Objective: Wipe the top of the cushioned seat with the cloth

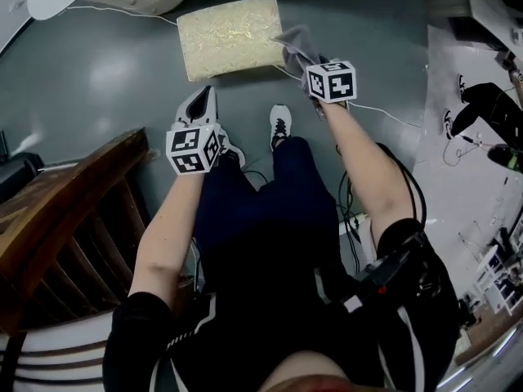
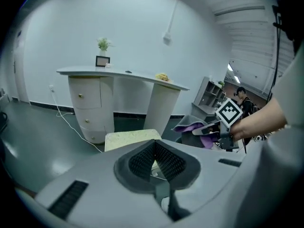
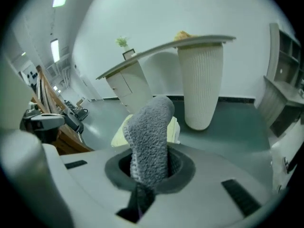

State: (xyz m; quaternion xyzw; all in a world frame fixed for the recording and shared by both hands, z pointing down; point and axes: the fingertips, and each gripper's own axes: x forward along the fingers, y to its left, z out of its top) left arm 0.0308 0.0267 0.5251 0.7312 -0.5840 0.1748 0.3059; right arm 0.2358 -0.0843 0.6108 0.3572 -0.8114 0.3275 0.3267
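A person in dark clothes, legs (image 1: 278, 211) closest to the head camera, stands over a grey floor (image 1: 106, 80) with a two-jaw tool in each hand. A wooden rail (image 1: 65, 211) rises at the far left.

The left gripper (image 1: 200, 98) hangs just ahead of the left shoe. Its own view shows the ribbed pads pressed together at the tips with nothing between them. It sits short of the cushioned seat (image 1: 230, 37) and plays no part for now.

The pale yellow seat lies flat on the floor ahead of the person. Its long axis runs left to right across the head view, and its near edge faces the shoes.

The right gripper (image 1: 309, 60) is at the seat's right end, pinching a grey cloth (image 1: 296, 41) that stands up in a thick fold between its jaws in the right gripper view. In the head view the cloth overlaps the seat's right edge. Whether it is touching the cushion or hanging just above it cannot be told.

The right hand is clearly the nearer of the two. The whole top of the seat stretches away to its left, so a wipe would likely need to run leftward along the long axis. Behind the seat stands a white counter (image 3: 161, 51) on a ribbed pedestal (image 3: 202, 87).
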